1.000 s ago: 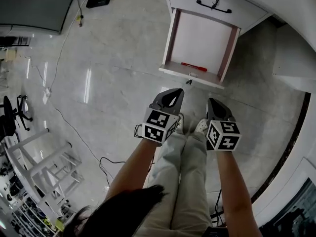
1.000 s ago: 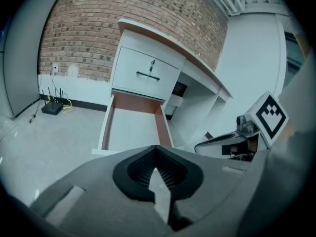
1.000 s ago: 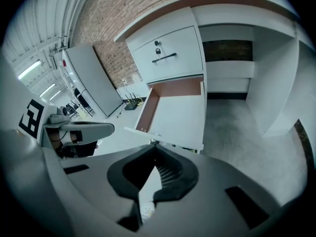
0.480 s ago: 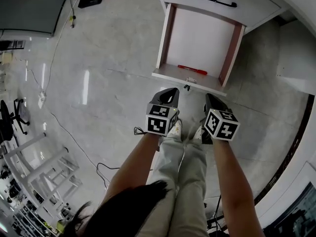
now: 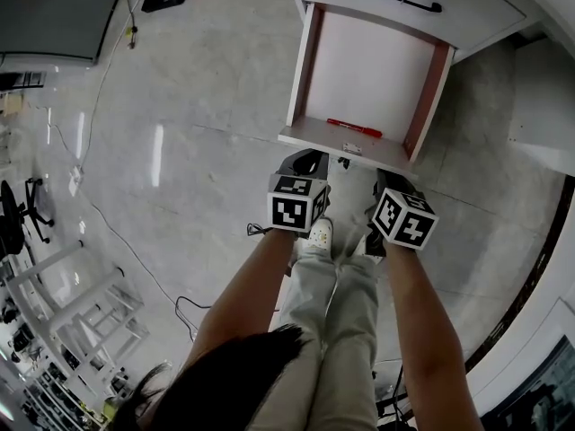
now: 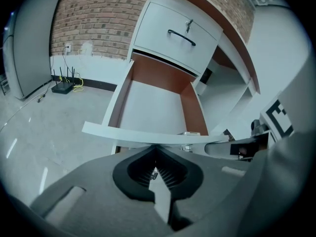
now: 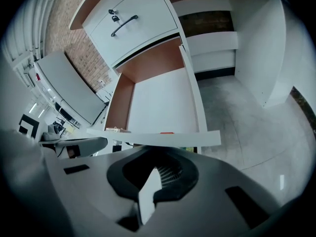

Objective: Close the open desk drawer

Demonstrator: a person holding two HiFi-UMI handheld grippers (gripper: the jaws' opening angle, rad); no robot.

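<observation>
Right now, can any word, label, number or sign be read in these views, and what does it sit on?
No readable text in any view.
Cube on the left gripper: black-and-white square patterns only, no letters or digits.
Cube on the right gripper: the same, patterns only.
Small fitting on the open drawer front's top edge: too small to read.
Red pen in the drawer: too small to read.

legible text: none | small label point(image 5: 351, 148) on drawer front point(image 5: 314, 138): too small to read
</observation>
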